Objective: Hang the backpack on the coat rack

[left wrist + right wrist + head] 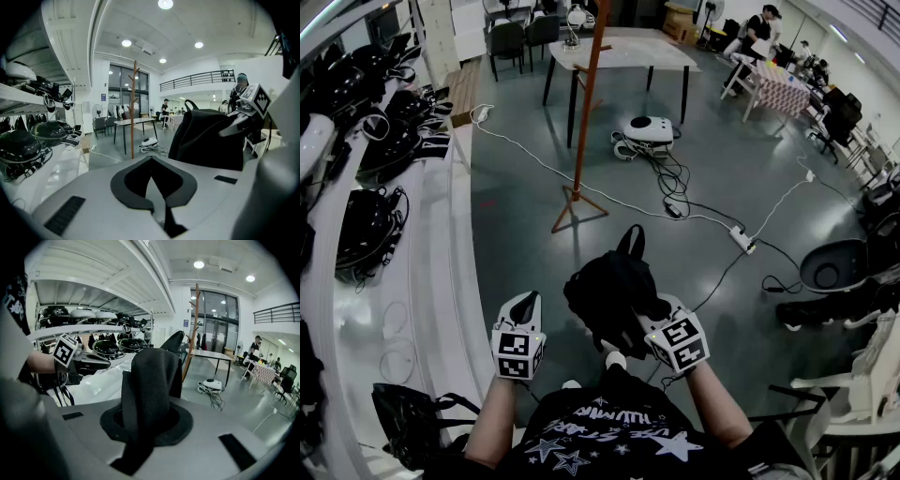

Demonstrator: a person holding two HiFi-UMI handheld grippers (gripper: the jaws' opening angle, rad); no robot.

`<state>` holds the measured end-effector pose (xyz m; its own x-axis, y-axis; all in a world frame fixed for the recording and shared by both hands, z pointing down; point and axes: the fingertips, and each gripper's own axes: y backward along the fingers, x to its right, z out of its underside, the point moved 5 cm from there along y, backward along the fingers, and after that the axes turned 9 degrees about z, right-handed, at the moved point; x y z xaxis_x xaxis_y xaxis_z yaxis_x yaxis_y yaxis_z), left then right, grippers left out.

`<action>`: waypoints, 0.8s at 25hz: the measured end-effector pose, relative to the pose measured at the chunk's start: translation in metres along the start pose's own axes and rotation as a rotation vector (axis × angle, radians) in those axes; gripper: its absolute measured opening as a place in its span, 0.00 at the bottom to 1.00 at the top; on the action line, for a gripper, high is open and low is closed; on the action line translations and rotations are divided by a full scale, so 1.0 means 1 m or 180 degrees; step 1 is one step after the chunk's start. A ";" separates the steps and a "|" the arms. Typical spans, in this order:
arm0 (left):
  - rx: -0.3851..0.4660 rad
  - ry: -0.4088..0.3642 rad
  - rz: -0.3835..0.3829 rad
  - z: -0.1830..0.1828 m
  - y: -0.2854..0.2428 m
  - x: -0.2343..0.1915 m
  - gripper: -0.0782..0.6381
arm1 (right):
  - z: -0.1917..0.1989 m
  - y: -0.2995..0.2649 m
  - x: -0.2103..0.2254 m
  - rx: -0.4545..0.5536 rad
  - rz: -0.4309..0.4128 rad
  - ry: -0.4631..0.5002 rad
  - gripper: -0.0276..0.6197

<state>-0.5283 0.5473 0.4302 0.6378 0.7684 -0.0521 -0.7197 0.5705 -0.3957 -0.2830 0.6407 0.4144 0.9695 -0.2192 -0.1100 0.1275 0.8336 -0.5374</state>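
The black backpack (614, 291) hangs off the floor in front of me, by my right gripper (654, 317). In the right gripper view that gripper (145, 423) is shut on a black mesh strap (146, 380) of the backpack, which rises up between its jaws. My left gripper (525, 305) is held to the left of the backpack, apart from it, with its jaws together and nothing in them (152, 171). The backpack (206, 140) fills the right of the left gripper view. The coat rack (586, 103), a tall orange-brown pole on splayed feet, stands on the floor well ahead.
White shelves (441, 281) with dark helmets (366, 225) run along the left. A table (619, 52) with chairs stands behind the rack. A white machine (649, 129), cables and a power strip (741, 239) lie on the floor. More chairs (844, 267) crowd the right.
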 end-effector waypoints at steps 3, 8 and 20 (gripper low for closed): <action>0.0012 -0.0022 -0.0006 0.002 0.006 -0.004 0.13 | 0.001 0.000 -0.010 -0.0002 -0.0014 0.0015 0.14; 0.0019 -0.0005 -0.0024 0.005 0.016 -0.006 0.13 | 0.002 0.001 -0.021 -0.0010 -0.0046 0.0032 0.14; -0.0280 0.0105 0.0111 0.031 -0.003 0.008 0.13 | 0.019 -0.006 -0.011 -0.0109 -0.0045 -0.0042 0.14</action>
<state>-0.5295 0.5605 0.4599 0.6226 0.7765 -0.0967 -0.7155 0.5148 -0.4722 -0.2905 0.6481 0.4346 0.9703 -0.2239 -0.0912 0.1342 0.8126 -0.5671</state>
